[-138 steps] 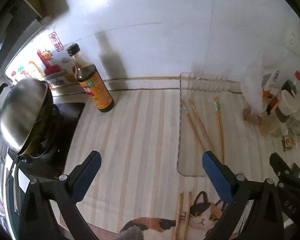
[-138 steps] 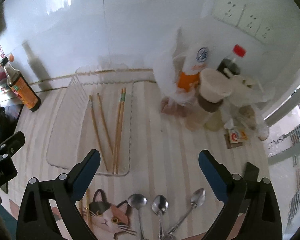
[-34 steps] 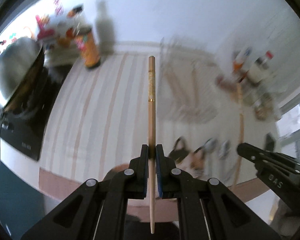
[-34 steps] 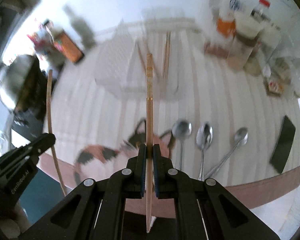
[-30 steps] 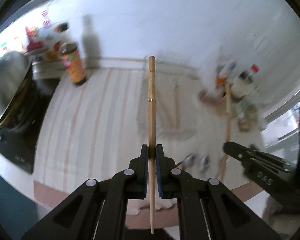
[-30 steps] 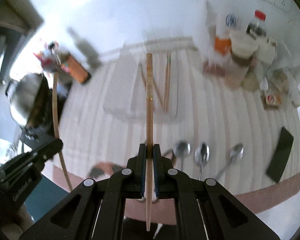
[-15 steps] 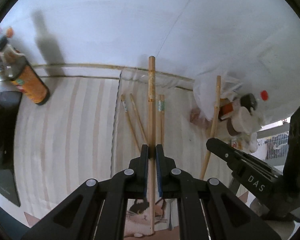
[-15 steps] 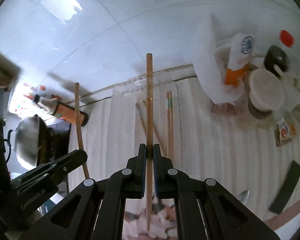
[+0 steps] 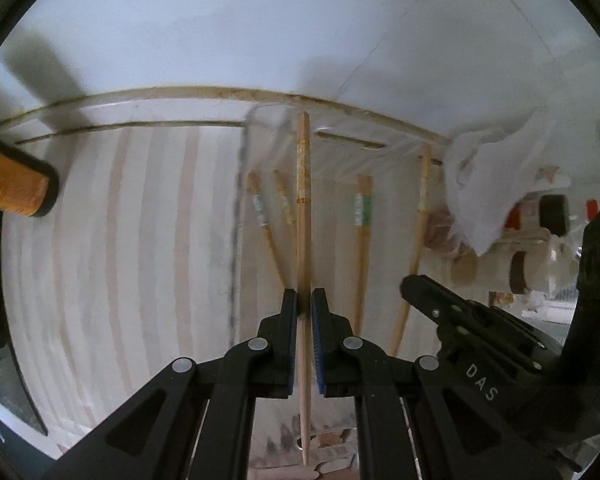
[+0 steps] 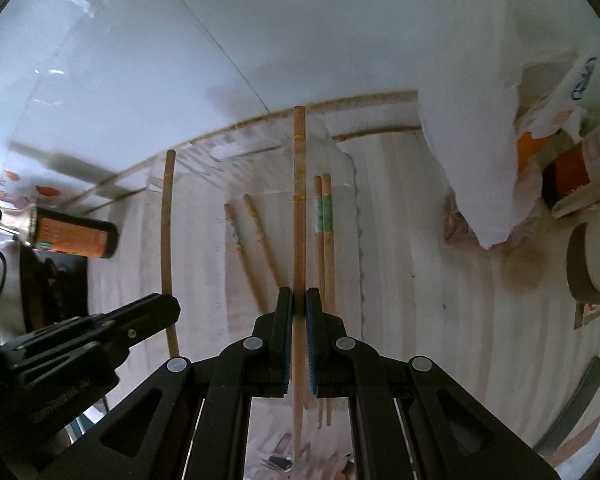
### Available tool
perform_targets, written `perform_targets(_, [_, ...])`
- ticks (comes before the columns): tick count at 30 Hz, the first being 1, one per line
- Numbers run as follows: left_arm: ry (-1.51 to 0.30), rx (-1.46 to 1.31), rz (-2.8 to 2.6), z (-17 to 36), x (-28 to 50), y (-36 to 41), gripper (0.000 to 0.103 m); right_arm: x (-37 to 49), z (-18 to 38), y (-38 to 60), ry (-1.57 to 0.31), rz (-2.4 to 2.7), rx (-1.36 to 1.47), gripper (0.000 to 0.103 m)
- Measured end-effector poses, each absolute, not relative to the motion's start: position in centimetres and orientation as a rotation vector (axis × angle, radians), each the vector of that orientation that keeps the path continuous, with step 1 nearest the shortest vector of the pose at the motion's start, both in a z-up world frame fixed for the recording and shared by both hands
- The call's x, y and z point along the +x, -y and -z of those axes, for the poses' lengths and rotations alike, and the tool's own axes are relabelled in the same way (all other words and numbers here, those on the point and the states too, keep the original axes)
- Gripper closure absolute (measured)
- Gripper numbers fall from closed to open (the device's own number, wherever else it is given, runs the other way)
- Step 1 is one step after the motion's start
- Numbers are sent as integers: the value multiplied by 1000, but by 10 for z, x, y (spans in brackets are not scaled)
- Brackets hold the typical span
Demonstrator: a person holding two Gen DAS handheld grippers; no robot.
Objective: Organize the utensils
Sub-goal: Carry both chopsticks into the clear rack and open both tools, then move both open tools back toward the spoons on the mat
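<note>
Both pairs of fingers are clamped on chopsticks. Between the left gripper [image 9: 304,304] pads runs a wooden chopstick [image 9: 302,208], pointing forward over the clear plastic tray [image 9: 260,120], its thin end trailing back between the arms. The right gripper [image 10: 299,304] pinches a second chopstick [image 10: 299,200] the same way. Four other chopsticks [image 10: 324,216] lie flat in the tray. Compared with half a second ago, both grippers sit lower and closer to the tray, which fills more of each view; the soy sauce bottle [image 10: 74,234] has slid toward the left edge.
</note>
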State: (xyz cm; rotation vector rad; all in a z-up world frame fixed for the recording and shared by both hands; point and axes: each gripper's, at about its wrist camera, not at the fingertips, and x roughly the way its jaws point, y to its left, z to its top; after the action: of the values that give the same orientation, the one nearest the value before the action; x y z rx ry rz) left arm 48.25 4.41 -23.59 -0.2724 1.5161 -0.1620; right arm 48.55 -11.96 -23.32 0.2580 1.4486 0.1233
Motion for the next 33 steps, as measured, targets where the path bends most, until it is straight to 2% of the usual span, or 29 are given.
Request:
perform_targets(1, [-1518, -286, 162, 236, 482, -46, 97, 487, 234, 118, -1454, -122, 258, 95])
perform_targets(3, [-1516, -279, 135, 233, 480, -51, 97, 487, 235, 120, -1460, -121, 279, 85])
perform_targets(5, [-1498, -271, 122, 229, 478, -55, 95, 485, 231, 123, -1446, -106, 286, 71])
perform_targets(6, [-1490, -251, 107, 226, 477, -56, 91, 483, 228, 124, -1435, -98, 284, 70])
perform_targets(8, [-1444, -198, 70, 218, 473, -57, 76, 479, 221, 127, -1418, -86, 279, 68])
perform_targets(10, [-1387, -148, 30, 207, 464, -58, 45, 470, 210, 130, -1380, -60, 262, 62])
perform_targets(12, [-1308, -107, -14, 196, 453, -61, 34, 461, 199, 132, -1339, -27, 219, 53])
perform_targets(13, [-1267, -82, -39, 190, 449, -62, 22, 455, 193, 133, -1313, -8, 201, 45])
perform_targets(14, [-1233, -60, -57, 185, 443, -62, 15, 446, 185, 136, -1282, 11, 189, 38])
perform_targets(15, [-1190, -40, -73, 179, 436, -62, 6, 440, 179, 139, -1259, 21, 180, 35])
perform_targets(16, [-1159, -28, -80, 175, 429, -62, 0, 432, 174, 142, -1231, 34, 171, 31])
perform_targets(20, [-1109, 30, -119, 167, 402, -55, 0, 393, 155, 161, -1116, 88, 155, 17])
perform_targets(27, [-1120, 33, -184, 181, 336, -33, 0, 323, 170, 211, -1132, 101, 250, 17])
perform_targets(28, [-1137, 31, -173, 189, 324, -25, 0, 313, 177, 220, -1151, 99, 270, 24])
perform_targets(29, [-1159, 34, -162, 197, 315, -18, 0, 301, 187, 230, -1179, 99, 295, 38])
perform_targets(31, [-1229, 49, -122, 222, 294, 4, 1, 279, 208, 252, -1236, 109, 356, 58])
perform_targets(33, [-1327, 47, -68, 253, 277, 26, 5, 262, 225, 273, -1275, 122, 421, 62])
